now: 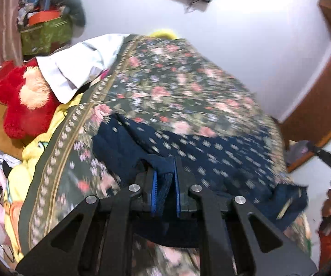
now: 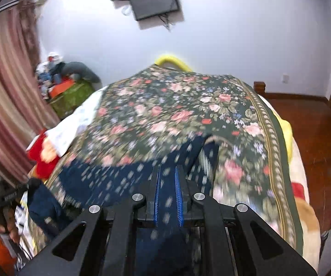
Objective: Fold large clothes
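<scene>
On the bed: floral bedspread (image 2: 188, 105) reaches the right edge; wooden floor (image 2: 308, 124) lies beyond.
Left edge: red plush toy (image 1: 22, 105) and white pillow (image 1: 73, 73) crowd it.
Garment: navy dotted garment (image 1: 211, 156), soft and creased, blurred.
Left gripper (image 1: 165, 184): jaws clamped on a garment fold.
Right gripper (image 2: 168, 188): jaws pinching the cloth between them.

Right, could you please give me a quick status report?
Left gripper shut on navy garment. Right gripper shut on it too. Garment spread over floral bedspread. Red plush toy off to the side.
</scene>
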`<control>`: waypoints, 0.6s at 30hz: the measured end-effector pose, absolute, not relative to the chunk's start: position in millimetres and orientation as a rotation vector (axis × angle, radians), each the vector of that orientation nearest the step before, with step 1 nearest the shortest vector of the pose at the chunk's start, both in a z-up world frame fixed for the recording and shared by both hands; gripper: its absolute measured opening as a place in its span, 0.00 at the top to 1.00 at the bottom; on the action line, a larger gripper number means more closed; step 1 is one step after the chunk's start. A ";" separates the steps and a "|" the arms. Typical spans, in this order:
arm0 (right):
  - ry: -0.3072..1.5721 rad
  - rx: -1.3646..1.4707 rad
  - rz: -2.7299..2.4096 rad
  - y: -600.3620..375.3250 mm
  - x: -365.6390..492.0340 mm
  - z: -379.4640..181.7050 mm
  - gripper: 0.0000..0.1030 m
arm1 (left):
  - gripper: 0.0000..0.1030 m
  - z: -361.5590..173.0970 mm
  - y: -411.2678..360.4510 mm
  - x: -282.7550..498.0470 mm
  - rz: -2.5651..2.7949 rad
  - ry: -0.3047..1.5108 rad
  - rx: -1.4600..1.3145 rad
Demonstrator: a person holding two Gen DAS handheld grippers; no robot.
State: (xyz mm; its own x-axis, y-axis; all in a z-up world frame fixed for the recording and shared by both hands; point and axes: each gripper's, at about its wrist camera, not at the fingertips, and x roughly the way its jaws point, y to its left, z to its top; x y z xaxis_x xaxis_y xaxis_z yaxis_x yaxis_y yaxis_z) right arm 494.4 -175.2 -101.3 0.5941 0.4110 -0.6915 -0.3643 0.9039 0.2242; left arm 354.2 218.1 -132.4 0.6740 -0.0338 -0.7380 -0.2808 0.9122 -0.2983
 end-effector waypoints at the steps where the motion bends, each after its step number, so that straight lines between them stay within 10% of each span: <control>1: 0.840 0.047 0.447 -170.6 508.4 -107.2 0.91 | 0.89 -140.9 223.4 366.1 0.158 0.838 -0.425; 12: 0.922 0.076 0.463 -212.5 511.4 -154.1 0.90 | 0.84 -214.6 220.0 391.7 0.140 1.042 -0.276; 18: 0.891 -0.077 0.481 -220.5 469.0 -130.0 0.90 | 0.28 -162.5 208.4 364.5 0.172 0.965 -0.121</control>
State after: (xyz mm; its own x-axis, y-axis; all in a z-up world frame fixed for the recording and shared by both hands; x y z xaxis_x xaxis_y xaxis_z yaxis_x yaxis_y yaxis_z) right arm 469.0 -220.5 -130.0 0.5299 0.3713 -0.7624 -0.4343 0.8911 0.1321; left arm 364.5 208.4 -162.5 0.5575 0.0916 -0.8251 -0.1994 0.9796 -0.0259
